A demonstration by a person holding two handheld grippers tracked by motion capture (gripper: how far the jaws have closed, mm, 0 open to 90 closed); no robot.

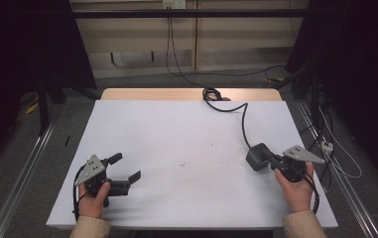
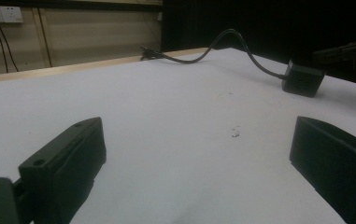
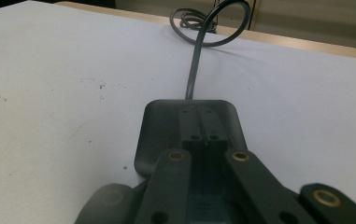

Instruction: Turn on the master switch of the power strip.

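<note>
Two grippers lay near the table's (image 1: 176, 129) front edge. One, the left gripper (image 1: 127, 167), had its fingers wide apart. One, the right gripper (image 1: 272, 161), had its fingers together, resting above one dark adapter block (image 1: 257, 156) with one cable (image 1: 244, 119).

My left claw (image 1: 128, 167) rests open on the white table (image 1: 176, 148); my right claw (image 1: 272, 161) sits at the black adapter (image 1: 258, 157), cable (image 1: 244, 119) trailing to the far edge.
</note>
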